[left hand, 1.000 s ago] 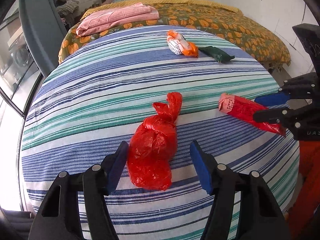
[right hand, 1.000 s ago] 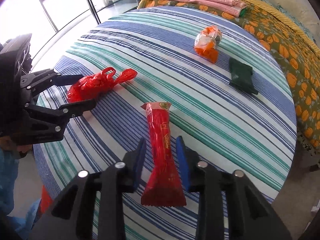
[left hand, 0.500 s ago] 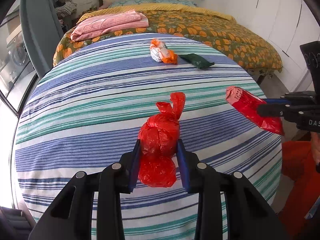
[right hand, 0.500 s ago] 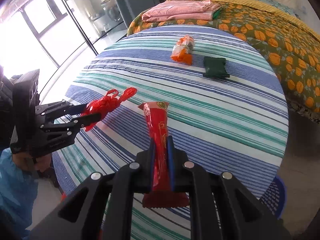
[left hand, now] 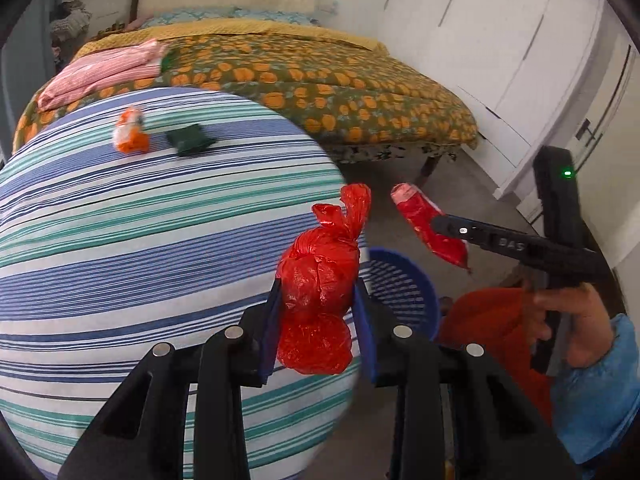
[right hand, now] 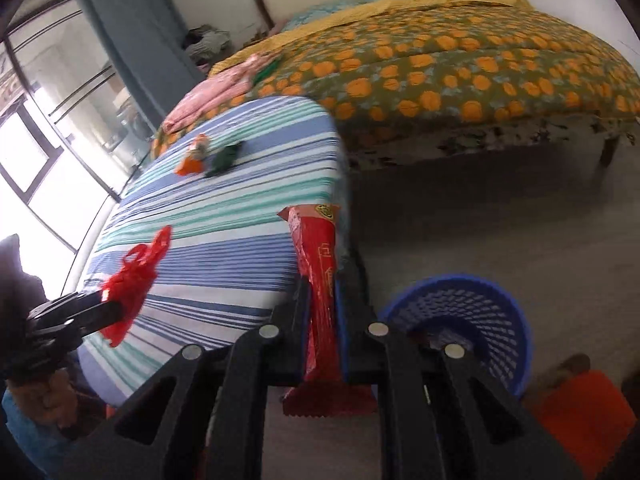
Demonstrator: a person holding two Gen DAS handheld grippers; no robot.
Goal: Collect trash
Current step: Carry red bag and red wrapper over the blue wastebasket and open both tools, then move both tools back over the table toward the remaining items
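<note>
My left gripper [left hand: 318,304] is shut on a knotted red plastic bag [left hand: 320,276] and holds it in the air past the table's right edge. My right gripper [right hand: 322,292] is shut on a long red snack wrapper [right hand: 320,280], also lifted; the wrapper shows in the left wrist view [left hand: 430,226] too. A blue mesh basket [right hand: 480,312] stands on the floor beside the table, below both grippers; it also shows in the left wrist view [left hand: 400,284]. An orange-and-white wrapper [left hand: 130,136] and a dark green packet [left hand: 190,140] lie on the striped tablecloth [left hand: 120,240].
A bed with an orange-patterned cover [left hand: 320,92] and folded pink cloth [left hand: 104,70] stands behind the table. White cabinets [left hand: 500,60] line the right wall. Glass doors [right hand: 48,140] are at the left. Grey floor [right hand: 480,220] lies between table and bed.
Both grippers closed on their items, lifted them off the table and swung right, off the table edge toward the blue basket.
</note>
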